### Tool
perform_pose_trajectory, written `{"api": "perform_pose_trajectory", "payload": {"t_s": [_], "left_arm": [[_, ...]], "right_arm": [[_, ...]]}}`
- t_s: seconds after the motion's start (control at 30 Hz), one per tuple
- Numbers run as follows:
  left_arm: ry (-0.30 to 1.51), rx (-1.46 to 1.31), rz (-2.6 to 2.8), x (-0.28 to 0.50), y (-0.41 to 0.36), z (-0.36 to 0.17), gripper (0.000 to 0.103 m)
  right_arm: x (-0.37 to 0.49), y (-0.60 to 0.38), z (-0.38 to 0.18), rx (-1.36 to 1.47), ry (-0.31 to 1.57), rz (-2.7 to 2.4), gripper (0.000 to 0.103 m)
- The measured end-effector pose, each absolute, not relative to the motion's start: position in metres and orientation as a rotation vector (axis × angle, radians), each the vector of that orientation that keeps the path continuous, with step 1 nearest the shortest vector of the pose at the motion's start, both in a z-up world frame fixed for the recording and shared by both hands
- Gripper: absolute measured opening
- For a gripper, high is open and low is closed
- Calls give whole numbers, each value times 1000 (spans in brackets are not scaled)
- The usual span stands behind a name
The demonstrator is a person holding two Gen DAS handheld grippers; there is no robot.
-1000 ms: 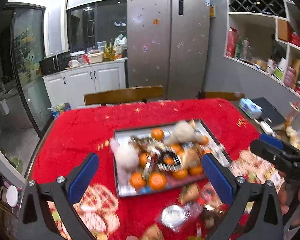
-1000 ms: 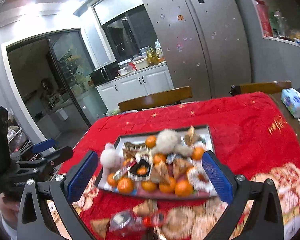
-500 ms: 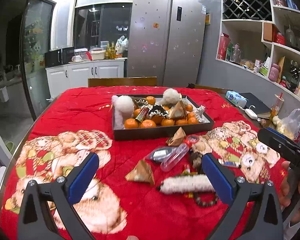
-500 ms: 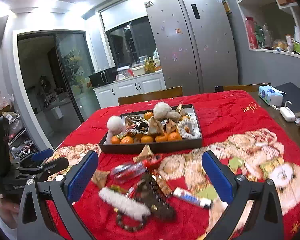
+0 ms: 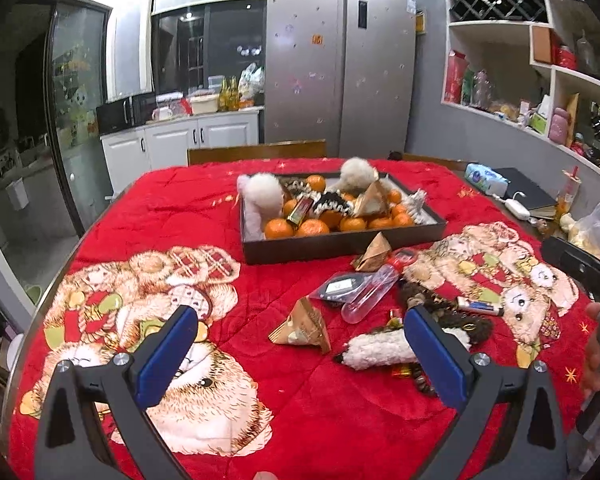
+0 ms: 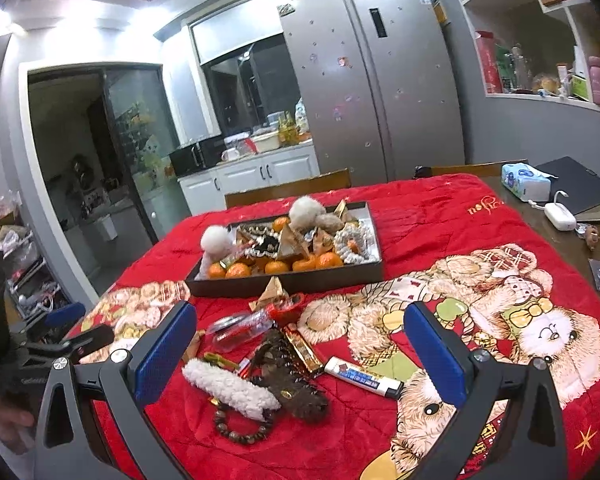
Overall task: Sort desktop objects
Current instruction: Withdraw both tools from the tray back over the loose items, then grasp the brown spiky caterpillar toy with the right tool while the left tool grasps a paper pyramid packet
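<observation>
A dark tray point(image 5: 340, 242) point(image 6: 288, 282) holds oranges, white pompoms and gold packets on a red blanket. In front of it lie loose items: a gold pyramid packet point(image 5: 302, 326), a clear bottle with red cap point(image 5: 370, 292) point(image 6: 244, 326), a white fuzzy strip point(image 5: 376, 350) point(image 6: 230, 388), a brown furry piece point(image 6: 290, 376), a bead bracelet point(image 6: 240, 428) and a small white tube point(image 6: 362, 376). My left gripper point(image 5: 300, 354) is open and empty, held above the blanket near the items. My right gripper point(image 6: 300, 354) is open and empty above the same pile.
A tissue pack point(image 6: 524, 182), a black notebook point(image 6: 580, 184) and a white charger point(image 6: 560, 216) lie on the bare table at the right. Wooden chairs point(image 5: 256, 150) stand behind the table. Shelves point(image 5: 540, 80) line the right wall.
Both grippers have pulled back and dropped lower from over the tray; the loose items in front of the tray now show. Both stay open.
</observation>
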State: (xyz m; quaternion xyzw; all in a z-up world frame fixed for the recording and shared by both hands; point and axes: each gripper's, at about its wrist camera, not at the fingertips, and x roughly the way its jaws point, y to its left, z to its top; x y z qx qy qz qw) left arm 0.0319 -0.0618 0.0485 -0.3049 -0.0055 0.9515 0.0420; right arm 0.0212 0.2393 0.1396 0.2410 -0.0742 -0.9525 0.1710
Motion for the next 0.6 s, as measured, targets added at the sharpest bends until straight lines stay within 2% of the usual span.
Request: {"api": "perform_pose_trajectory", "payload": {"t_s": [0.6], "left_arm": [[-6, -1226, 2832, -50, -53, -12, 103]], "right_arm": [[-31, 200, 88, 898, -94, -2515, 103]]}}
